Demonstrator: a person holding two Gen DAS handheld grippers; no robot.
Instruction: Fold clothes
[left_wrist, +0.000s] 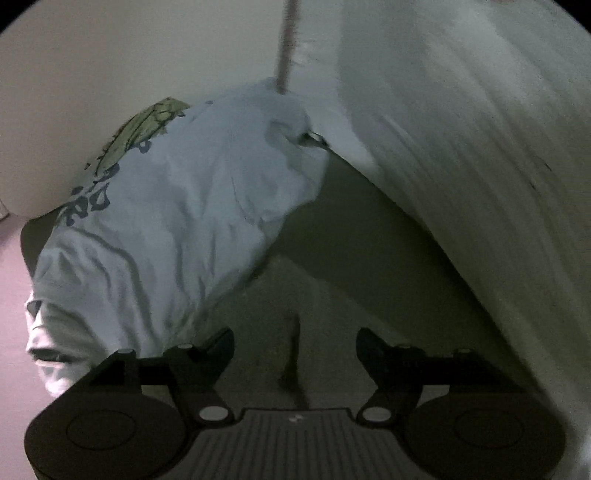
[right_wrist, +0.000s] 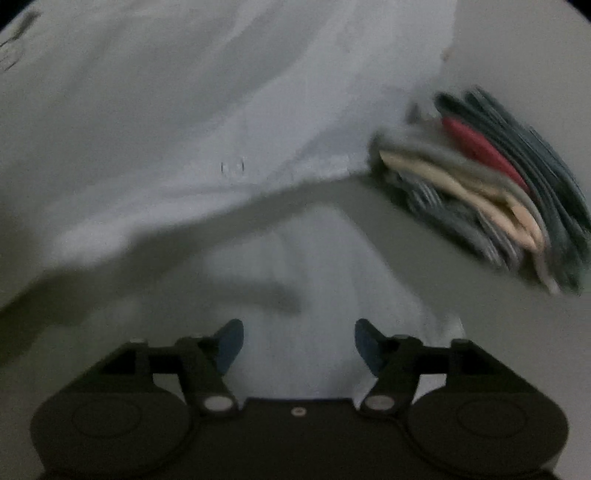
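Observation:
A crumpled white T-shirt (left_wrist: 177, 221) with a green and dark blue print lies on the grey surface, up and left of my left gripper (left_wrist: 294, 350). That gripper is open and empty, its fingers just right of the shirt's lower edge. In the right wrist view a white garment (right_wrist: 192, 122) spreads over the upper left, and a fold of white cloth (right_wrist: 303, 295) lies just ahead of my right gripper (right_wrist: 299, 347), which is open with nothing between its blue pads (right_wrist: 231, 345). Both views are blurred.
A stack of folded clothes (right_wrist: 491, 188) in dark green, red, beige and grey lies at the right. A large white draped cloth (left_wrist: 480, 147) fills the right of the left wrist view. A thin pole (left_wrist: 286, 40) stands behind the shirt.

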